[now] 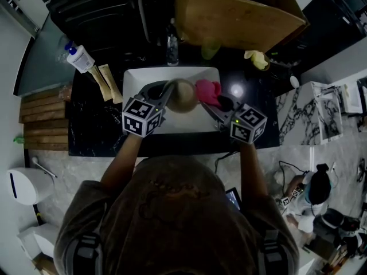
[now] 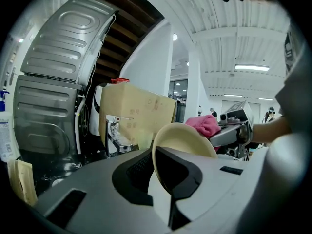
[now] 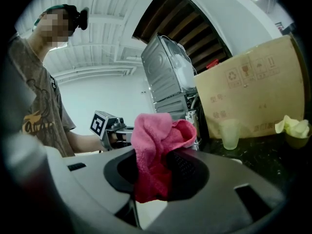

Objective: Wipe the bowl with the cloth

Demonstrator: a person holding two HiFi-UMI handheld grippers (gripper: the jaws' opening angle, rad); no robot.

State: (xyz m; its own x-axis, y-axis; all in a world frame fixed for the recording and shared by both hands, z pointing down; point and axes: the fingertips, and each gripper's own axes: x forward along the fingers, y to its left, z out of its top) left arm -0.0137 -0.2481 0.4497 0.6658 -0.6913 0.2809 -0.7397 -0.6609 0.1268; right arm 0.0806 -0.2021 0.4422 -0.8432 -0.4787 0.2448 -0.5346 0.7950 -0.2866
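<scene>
Here, the left gripper has its jaws closed down to a narrow gap on the rim of a cream bowl. The bowl is tipped up on edge, with its hollow side turned toward the other gripper. The right gripper has its jaws pressed in on a bunched pink cloth, and a loose fold of it stands up above the jaw tips.

In the head view the two grippers point inward at each other, with the bowl and cloth between their tips. The cloth lies just beside the bowl's far rim, on the right gripper's side. Whether the two actually touch cannot be told.

Both grippers are held over a white sink, which sits under and just ahead of the jaws in a black countertop. Beyond the jaw tips stands a faucet, with a large cardboard box behind it. Ahead of the right gripper a pale translucent cup stands on the counter against the box. Well out to the left gripper's outer side stands a white bottle with a blue cap.
</scene>
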